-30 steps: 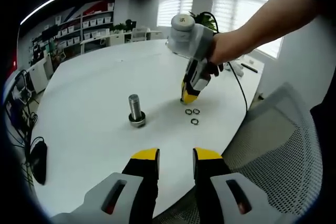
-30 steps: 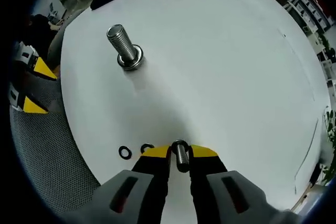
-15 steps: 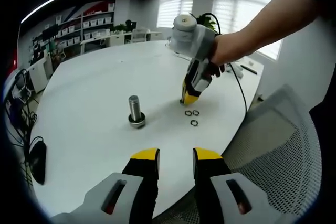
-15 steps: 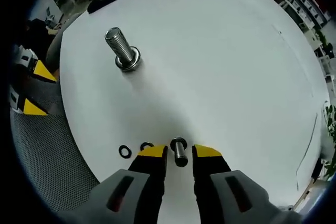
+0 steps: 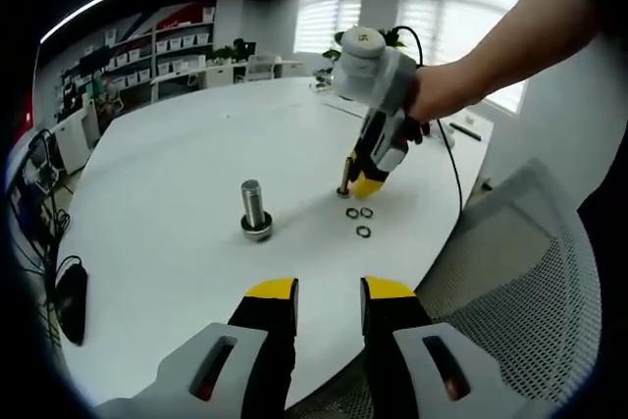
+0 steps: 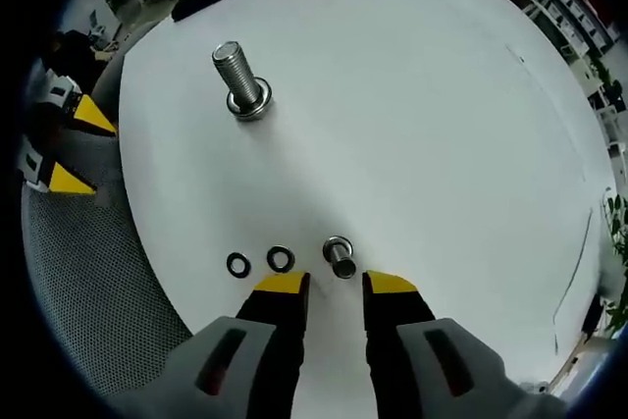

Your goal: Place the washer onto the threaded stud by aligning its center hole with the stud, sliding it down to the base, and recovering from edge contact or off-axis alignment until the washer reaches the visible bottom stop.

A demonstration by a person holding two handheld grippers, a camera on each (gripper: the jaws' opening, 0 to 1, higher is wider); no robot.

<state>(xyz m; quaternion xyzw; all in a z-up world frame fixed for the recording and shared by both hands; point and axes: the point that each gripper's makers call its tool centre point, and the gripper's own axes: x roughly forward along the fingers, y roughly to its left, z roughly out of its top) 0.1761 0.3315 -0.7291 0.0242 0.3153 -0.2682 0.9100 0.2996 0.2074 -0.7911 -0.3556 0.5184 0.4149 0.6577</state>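
Washer seated on stud.

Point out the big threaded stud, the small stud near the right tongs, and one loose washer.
big threaded stud (image 6: 235,74): right gripper view, on its threaded shaft.
small stud (image 6: 340,256): right gripper view, on its shaft.
loose washer (image 6: 237,265): right gripper view, on the ring's rim.

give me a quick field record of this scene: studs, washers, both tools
large stud: upright on white table, washer at its base
small stud: standing free just ahead of right tool
loose washers: and flat beside small stud
right tool: open, holding nothing
left tool: open, holding nothing, apart from large stud
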